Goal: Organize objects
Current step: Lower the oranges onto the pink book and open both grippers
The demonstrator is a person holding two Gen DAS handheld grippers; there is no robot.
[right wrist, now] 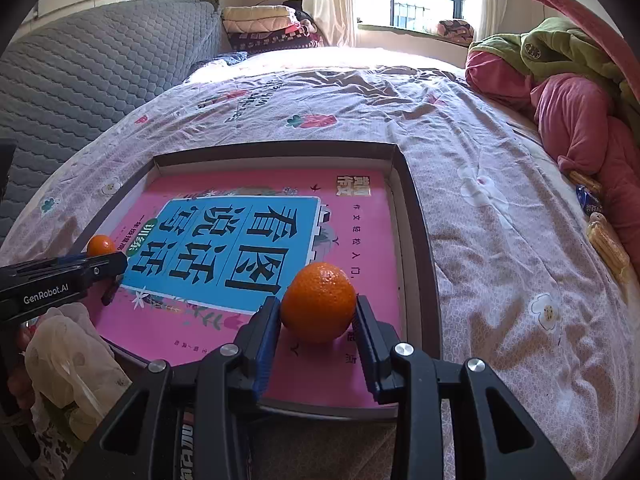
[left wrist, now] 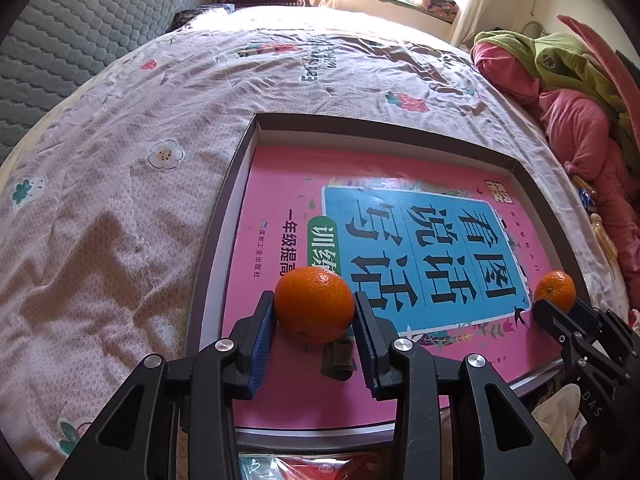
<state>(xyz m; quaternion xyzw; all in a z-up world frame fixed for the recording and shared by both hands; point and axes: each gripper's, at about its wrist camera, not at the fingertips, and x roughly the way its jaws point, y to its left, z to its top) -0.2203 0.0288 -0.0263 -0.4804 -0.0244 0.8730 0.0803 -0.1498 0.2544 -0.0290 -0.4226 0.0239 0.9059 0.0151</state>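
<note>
— While both of my hand-held tools point down at the bed, what sits between the blue pads of my left gripper (left wrist: 314, 312)?

— A round orange mandarin (left wrist: 315, 305); the pads press it on both sides, so the left gripper is clenched on that fruit; the fruit's underside seems to rest on the glossy pink book with the blue title panel (left wrist: 420, 248), near its left lower corner as the left wrist view shows it.

— And my right gripper (right wrist: 318, 312)?

— It grasps a second round orange mandarin (right wrist: 319, 303) the same way, pads tight against its flanks; this one sits on the book's cover towards the right edge in the right wrist view.

— Where does the book lie?

— Flat inside a shallow dark-rimmed cardboard box lid (right wrist: 416, 216), which rests on the pale floral bedsheet (right wrist: 500, 208).

— Are the two fruits close?

— Apart, at opposite ends of the book's near edge; each camera catches the other fruit small at the side of its picture.

— Anything else nearby?

— A heap of pink and green quilted clothing (right wrist: 568, 92) at the bed's right side; a grey padded headboard (right wrist: 100, 72) on the left.
</note>
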